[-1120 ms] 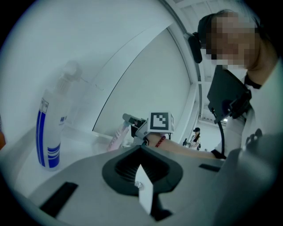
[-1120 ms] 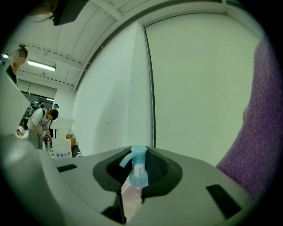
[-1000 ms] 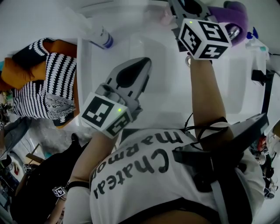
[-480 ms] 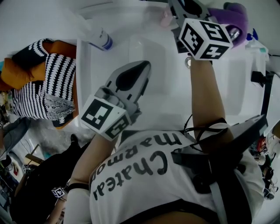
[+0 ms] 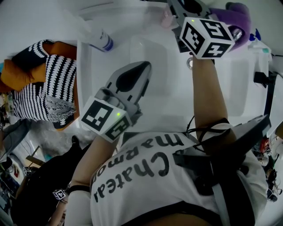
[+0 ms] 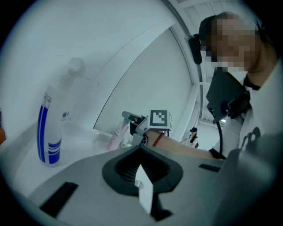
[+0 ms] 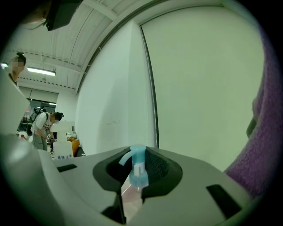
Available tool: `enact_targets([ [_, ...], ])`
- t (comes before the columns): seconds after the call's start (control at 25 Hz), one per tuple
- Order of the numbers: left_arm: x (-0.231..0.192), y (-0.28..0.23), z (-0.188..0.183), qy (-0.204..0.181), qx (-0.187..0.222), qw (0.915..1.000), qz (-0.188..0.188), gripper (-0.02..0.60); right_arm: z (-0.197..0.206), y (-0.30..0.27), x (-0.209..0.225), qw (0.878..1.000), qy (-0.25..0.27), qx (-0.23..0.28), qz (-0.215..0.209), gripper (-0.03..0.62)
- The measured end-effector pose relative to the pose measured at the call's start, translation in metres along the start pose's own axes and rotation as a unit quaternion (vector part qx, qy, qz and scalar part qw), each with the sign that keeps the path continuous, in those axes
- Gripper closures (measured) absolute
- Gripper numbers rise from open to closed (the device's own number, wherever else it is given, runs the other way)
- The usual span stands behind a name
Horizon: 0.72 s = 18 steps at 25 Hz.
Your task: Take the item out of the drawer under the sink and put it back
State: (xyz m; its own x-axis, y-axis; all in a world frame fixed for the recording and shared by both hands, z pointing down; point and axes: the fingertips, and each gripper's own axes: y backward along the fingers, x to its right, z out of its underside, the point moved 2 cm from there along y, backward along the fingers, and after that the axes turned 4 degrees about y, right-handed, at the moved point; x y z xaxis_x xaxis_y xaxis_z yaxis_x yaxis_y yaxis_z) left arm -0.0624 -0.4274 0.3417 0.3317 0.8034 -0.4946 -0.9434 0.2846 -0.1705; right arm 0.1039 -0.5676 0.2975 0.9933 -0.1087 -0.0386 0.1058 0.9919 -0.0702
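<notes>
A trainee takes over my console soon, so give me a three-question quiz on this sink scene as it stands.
1. Multiple choice: what is the right hand-held gripper shut on?
A) a sponge
B) a pink bottle with a blue pump
C) nothing
2. True or false: the white spray bottle stands upright beside the sink.
3. Fill in: the fuzzy thing next to the right hand-held gripper is ___ in colour.

Key: 1 B; 2 true; 3 purple.
</notes>
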Motion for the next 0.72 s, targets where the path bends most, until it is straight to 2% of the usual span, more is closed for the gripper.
enact_targets([
  [0.32,-0.0032,-0.0018,0.0021,0.003,-0.001,1.0000,0.000,0.574,0.0013,-0.0006,-0.0031,1.000,0.028,0.008,0.006,0.520],
  [0.72,-0.0049,-0.0044,0.0044,0.005,-0.005,1.0000,0.002,0.574,0.0007,0.0002,-0.0025,0.999,0.031,0.013,0.007,0.520],
])
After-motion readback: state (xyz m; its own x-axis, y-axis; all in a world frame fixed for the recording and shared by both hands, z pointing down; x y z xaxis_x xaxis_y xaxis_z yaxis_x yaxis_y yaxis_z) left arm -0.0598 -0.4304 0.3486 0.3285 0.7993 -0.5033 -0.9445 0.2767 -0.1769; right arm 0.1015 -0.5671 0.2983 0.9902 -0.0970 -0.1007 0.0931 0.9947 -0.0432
